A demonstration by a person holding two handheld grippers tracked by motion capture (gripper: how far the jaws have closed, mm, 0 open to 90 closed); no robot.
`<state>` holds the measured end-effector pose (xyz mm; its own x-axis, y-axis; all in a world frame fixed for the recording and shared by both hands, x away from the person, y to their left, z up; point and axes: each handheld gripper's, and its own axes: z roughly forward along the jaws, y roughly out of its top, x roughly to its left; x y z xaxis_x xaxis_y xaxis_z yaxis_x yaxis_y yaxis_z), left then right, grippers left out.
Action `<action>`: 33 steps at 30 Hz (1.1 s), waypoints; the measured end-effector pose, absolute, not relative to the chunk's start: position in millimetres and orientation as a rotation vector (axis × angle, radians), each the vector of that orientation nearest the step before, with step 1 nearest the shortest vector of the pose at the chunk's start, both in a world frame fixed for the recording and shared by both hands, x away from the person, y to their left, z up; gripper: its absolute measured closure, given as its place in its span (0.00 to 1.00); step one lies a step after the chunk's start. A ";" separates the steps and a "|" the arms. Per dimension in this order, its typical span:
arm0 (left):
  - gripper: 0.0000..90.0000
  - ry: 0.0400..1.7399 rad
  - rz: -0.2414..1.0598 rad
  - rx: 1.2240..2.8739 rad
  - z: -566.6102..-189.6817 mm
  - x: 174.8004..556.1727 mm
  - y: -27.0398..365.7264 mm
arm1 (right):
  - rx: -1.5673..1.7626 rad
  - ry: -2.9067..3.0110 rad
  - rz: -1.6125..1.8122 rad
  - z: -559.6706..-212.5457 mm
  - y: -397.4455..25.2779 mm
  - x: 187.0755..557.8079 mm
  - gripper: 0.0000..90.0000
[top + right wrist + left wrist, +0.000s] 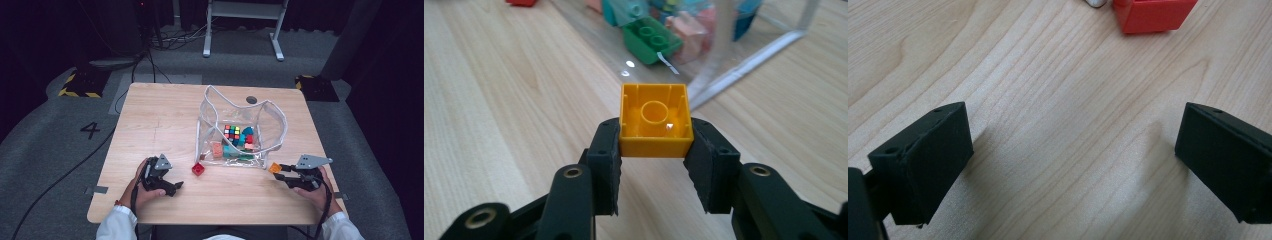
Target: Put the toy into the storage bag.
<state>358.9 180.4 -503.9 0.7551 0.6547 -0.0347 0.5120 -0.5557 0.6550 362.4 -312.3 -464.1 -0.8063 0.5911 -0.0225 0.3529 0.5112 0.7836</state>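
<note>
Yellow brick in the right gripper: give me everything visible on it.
The yellow brick is a small square toy block, glossy plastic by its look. Its hollow underside faces the camera, with thin walls and one round tube in the middle. The right gripper is shut on its two opposite sides, near the clear bag's corner.

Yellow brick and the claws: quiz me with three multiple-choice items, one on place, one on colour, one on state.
1. Where is the yellow brick?
A. In the clear bag
B. Between the right claw's jaws
C. Under the left claw

2. What colour is the loose brick on the table before the clear bag?
A. Red
B. Blue
C. Green

3. How is the left claw?
A. Shut on a brick
B. Shut, empty
C. Open, empty

Key: B, the right claw clamps its sides; A, red in the high view; C, jaws wide apart over bare wood.
</note>
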 end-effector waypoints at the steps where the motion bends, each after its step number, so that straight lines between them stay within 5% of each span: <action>1: 0.02 0.870 0.280 2.286 -503.9 358.9 180.4 | 0.798 2.454 1.191 -462.8 -315.2 363.5 0.66; 19: 0.02 0.882 0.275 2.283 -503.9 358.5 179.9 | 0.875 2.305 1.206 -414.5 -354.5 386.9 0.66; 33: 0.02 0.880 0.273 2.283 -504.0 358.7 179.9 | 0.821 2.211 1.229 -345.6 -359.4 405.7 0.66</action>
